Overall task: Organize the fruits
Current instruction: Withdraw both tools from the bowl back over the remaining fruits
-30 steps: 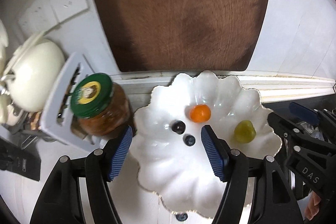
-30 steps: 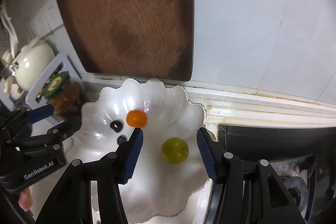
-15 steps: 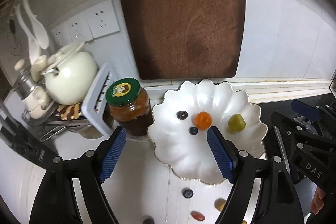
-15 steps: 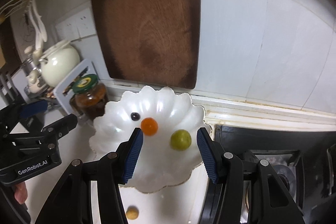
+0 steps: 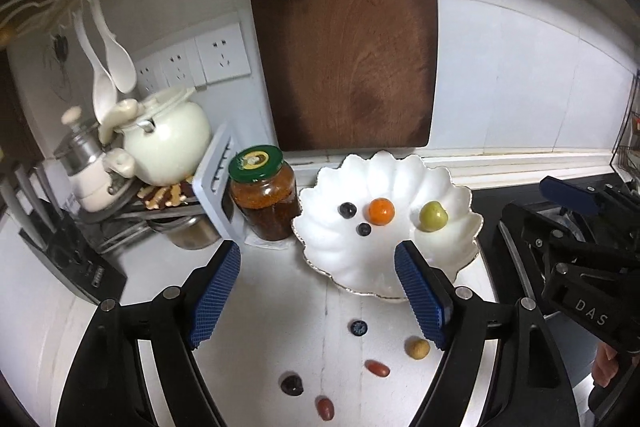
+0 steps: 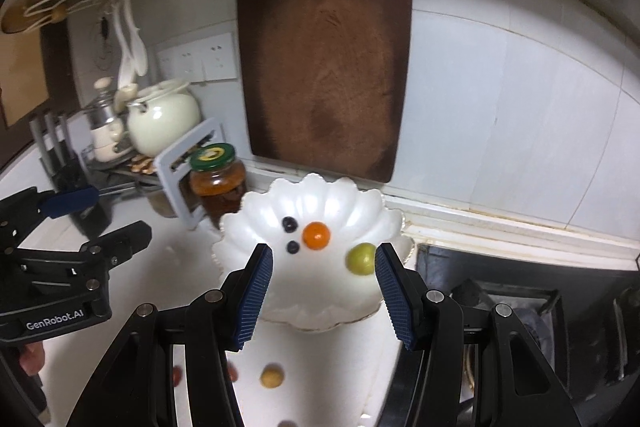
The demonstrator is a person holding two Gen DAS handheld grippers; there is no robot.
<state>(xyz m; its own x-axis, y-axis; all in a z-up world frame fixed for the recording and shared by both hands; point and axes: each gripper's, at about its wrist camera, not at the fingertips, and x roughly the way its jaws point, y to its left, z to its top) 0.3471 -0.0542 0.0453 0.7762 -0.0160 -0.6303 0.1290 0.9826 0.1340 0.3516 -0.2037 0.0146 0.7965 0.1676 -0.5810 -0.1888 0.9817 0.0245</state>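
A scalloped white dish (image 5: 460,203) at the back of a kitchen counter (image 5: 280,291) already holds four fruits: two blueberries (image 5: 347,209), an orange fruit (image 5: 381,211) and a green fruit (image 5: 433,216). Judging by that, the sorting is partly done. Five pieces are left loose on the counter: a blueberry (image 5: 359,327), a tan round fruit (image 5: 418,348), two red oblong fruits (image 5: 377,367) and a dark berry (image 5: 291,385).

The left gripper (image 5: 318,301) stands wide apart with nothing between its blue pads; the loose fruits lie below and just short of its fingertips, the dish just beyond its right finger. The right gripper (image 6: 324,295) is parted and empty too. In its view the dish sits just ahead, between and beyond its fingers, the green fruit close by the tip of the right one, while the tan fruit (image 6: 272,376) rests on the counter beneath its jaws. A jar (image 5: 262,193) stands touching or just beside the dish, ahead of the left tool
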